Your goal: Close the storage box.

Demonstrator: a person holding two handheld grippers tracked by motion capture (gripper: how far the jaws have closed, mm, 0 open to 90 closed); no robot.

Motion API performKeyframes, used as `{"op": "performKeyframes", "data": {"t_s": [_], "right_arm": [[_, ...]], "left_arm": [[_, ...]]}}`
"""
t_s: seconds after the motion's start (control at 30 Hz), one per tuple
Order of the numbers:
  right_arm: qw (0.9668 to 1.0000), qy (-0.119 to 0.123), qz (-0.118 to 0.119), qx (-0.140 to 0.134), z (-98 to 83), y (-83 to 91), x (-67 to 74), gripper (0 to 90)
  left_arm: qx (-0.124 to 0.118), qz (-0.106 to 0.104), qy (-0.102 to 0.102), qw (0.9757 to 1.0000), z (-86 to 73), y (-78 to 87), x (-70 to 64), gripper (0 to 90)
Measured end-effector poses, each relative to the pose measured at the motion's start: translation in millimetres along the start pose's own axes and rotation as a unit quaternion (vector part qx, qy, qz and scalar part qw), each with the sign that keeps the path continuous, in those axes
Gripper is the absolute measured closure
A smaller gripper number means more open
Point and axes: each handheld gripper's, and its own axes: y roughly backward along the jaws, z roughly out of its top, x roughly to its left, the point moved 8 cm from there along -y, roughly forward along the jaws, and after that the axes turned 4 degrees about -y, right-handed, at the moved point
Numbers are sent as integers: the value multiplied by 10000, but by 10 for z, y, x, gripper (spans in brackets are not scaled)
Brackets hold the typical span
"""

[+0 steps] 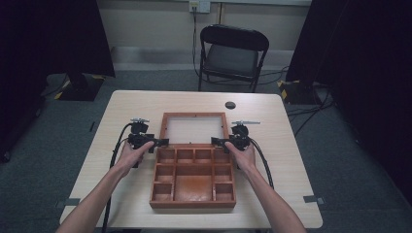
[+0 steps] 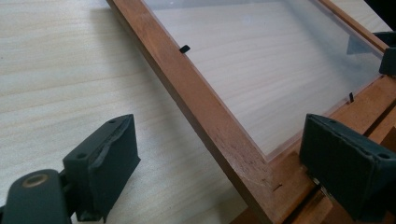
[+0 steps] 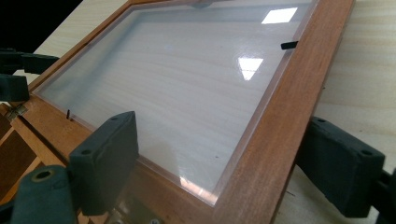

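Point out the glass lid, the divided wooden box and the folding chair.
glass lid [image 1: 194, 130]: high view, on the clear pane.
divided wooden box [image 1: 193, 204]: high view, on the near wall.
folding chair [image 1: 231, 59]: high view, on the seat.

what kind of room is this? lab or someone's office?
Likely a recording lab or test room, not an office: a lone light wood table holds a wooden compartment box, black curtains hang either side, and a folding chair stands on grey carpet.
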Motion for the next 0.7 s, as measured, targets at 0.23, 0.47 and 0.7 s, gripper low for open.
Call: {"op": "performKeyframes", "data": {"t_s": [0.23,0.47,0.7], "right_arm": [[9997,105,-73,-200,35,40,6,197],[9996,116,-95,-259,52,61,9,228],[9989,261,-161,-345,127,123,21,305]], "left_arm": [[-10,-159,-111,9998,30,-35,-92,172],[-50,-96,-409,9991,59,-11,-139,227],[-173,-130,-388,9990,89,8,-157,283]]}}
